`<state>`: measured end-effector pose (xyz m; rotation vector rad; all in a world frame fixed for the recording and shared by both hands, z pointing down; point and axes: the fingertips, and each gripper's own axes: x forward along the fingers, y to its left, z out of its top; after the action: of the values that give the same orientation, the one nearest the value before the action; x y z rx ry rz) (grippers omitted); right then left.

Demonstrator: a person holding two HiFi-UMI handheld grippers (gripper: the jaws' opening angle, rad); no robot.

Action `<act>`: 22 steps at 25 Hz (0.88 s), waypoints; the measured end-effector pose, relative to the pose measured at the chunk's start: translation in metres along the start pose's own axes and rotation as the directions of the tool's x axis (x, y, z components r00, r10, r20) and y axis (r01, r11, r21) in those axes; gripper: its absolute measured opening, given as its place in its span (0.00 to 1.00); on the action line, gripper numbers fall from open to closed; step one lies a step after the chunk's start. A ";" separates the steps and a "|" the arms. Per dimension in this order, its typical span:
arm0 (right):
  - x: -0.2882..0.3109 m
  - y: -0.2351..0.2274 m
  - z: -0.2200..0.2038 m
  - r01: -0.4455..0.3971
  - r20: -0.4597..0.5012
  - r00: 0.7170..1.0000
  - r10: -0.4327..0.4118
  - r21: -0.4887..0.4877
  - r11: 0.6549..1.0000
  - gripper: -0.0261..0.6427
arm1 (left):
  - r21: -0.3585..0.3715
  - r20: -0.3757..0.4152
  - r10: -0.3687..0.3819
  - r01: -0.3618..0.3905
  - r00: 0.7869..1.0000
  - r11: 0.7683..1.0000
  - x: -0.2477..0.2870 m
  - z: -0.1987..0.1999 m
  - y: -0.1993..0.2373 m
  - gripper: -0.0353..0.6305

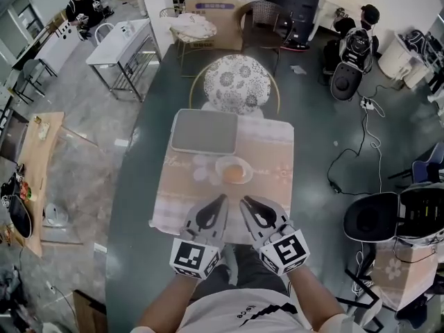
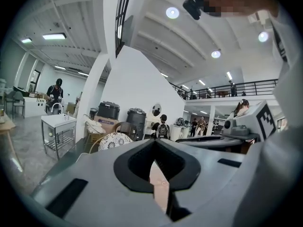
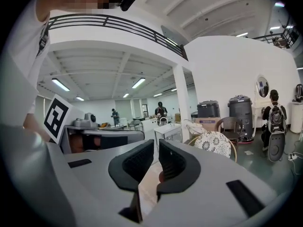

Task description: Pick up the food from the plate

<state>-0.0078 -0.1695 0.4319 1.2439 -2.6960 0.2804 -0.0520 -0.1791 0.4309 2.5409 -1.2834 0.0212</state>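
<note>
Sitting behind plate (image 1: 220,166), grey tray (image 1: 205,132); chair (image 1: 237,83) beyond.

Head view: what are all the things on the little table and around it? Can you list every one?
pale pink patterned tablecloth: one, pinkish, covers the small table
flat grey rectangular tray: one, grey, far left part of the cloth
small round pale plate: one, whitish, middle of the cloth, near the tray's near right corner
round orange-brown food: one piece, orange-brown, on the plate
round chair with flowery cushion: one, white and grey, behind the table
hand-held grippers: two, grey with black-and-white marker cubes; left hand-held gripper and right hand-held gripper over the near edge, both shut, empty, pointing toward the plate
</note>
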 end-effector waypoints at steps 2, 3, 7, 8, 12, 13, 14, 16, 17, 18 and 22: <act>0.011 -0.011 -0.007 -0.033 -0.020 0.999 0.032 -0.018 0.999 0.06 | -0.001 -0.008 0.021 -0.021 1.000 1.000 0.015 -0.004 0.007 0.06; 0.015 -0.017 -0.011 -0.047 -0.030 0.998 0.046 -0.025 0.999 0.06 | -0.001 -0.010 0.031 -0.031 0.999 1.000 0.021 -0.006 0.010 0.06; 0.035 -0.037 -0.034 -0.095 -0.075 0.993 0.092 -0.050 0.994 0.12 | -0.007 -0.015 0.060 -0.060 0.998 0.998 0.041 -0.020 0.028 0.06; 0.042 -0.040 -0.042 -0.108 -0.089 0.991 0.102 -0.061 0.992 0.13 | -0.012 -0.020 0.067 -0.067 0.998 0.998 0.044 -0.026 0.034 0.06; 0.063 -0.052 -0.076 -0.142 -0.145 0.981 0.129 -0.089 0.986 0.18 | -0.025 -0.052 0.070 -0.071 0.996 0.997 0.058 -0.058 0.052 0.06; 0.067 -0.055 -0.084 -0.143 -0.155 0.980 0.127 -0.099 0.985 0.19 | -0.021 -0.059 0.066 -0.067 0.996 0.998 0.063 -0.065 0.055 0.06; 0.071 -0.059 -0.093 -0.144 -0.167 0.978 0.124 -0.111 0.983 0.20 | -0.019 -0.064 0.062 -0.063 0.996 0.998 0.066 -0.072 0.058 0.06; 0.079 -0.063 -0.111 -0.157 -0.200 0.971 0.128 -0.137 0.978 0.24 | -0.022 -0.075 0.058 -0.060 0.995 0.998 0.071 -0.088 0.064 0.06; 0.083 -0.064 -0.121 -0.170 -0.219 0.966 0.134 -0.153 0.974 0.26 | -0.024 -0.081 0.057 -0.059 0.995 0.998 0.072 -0.096 0.067 0.06; 0.087 -0.064 -0.131 -0.184 -0.240 0.961 0.140 -0.173 0.968 0.28 | -0.026 -0.086 0.055 -0.057 0.995 0.998 0.074 -0.105 0.069 0.06; 0.103 -0.074 -0.170 -0.252 -0.327 0.931 0.163 -0.250 0.935 0.36 | -0.023 -0.106 0.037 -0.039 0.994 0.999 0.084 -0.133 0.077 0.06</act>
<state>-0.0064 -0.2520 0.6269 0.7619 -2.4894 0.0860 -0.0466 -0.2532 0.5898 2.4593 -1.2832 0.1447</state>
